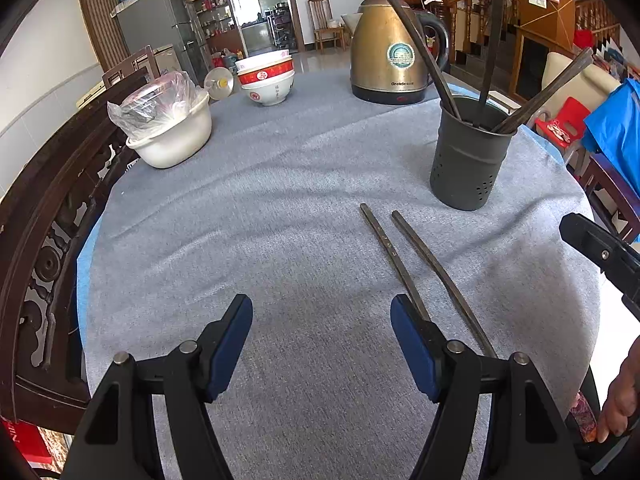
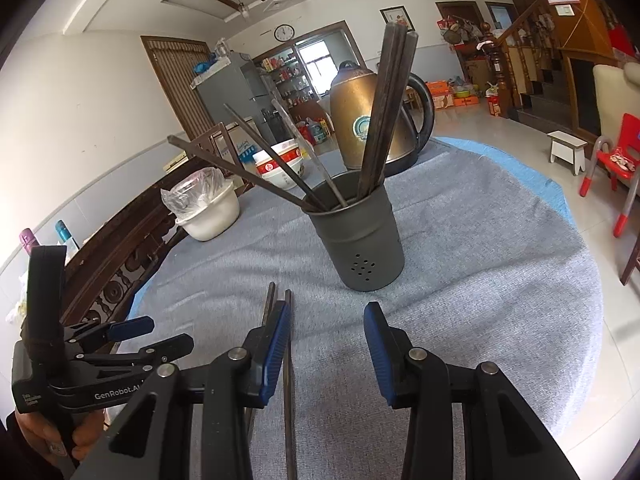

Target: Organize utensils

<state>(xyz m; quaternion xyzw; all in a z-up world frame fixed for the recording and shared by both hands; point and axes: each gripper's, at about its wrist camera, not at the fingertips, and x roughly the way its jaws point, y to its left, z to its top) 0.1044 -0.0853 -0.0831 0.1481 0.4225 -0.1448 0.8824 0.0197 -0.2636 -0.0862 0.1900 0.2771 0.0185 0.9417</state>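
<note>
Blue-padded fingers of the left gripper (image 1: 322, 334) stand wide apart over the grey cloth (image 1: 256, 240), with nothing between them. Its right finger overlaps the near end of one of the two loose chopsticks (image 1: 404, 264), which lie side by side flat on the cloth, just in front of the chopstick holder (image 1: 468, 160); whether the finger touches that stick cannot be told.

Taking the dark grey, perforated holder as the landmark: it stands upright on the cloth, and several dark chopsticks (image 2: 384, 120) lean out of it in different directions. Behind the holder sits a brass-coloured kettle (image 1: 390, 52). Well to the left of the holder is a stack of red and white bowls (image 1: 267, 78), and further left still a white bowl (image 1: 172, 136) with a clear plastic bag in it.

From the right wrist view, the right gripper (image 2: 326, 334) is partly parted and empty, poised in front of the holder. The loose chopsticks run under its left finger, outside the gap. A hand (image 2: 52, 436) grasps the left gripper at the lower left.
</note>
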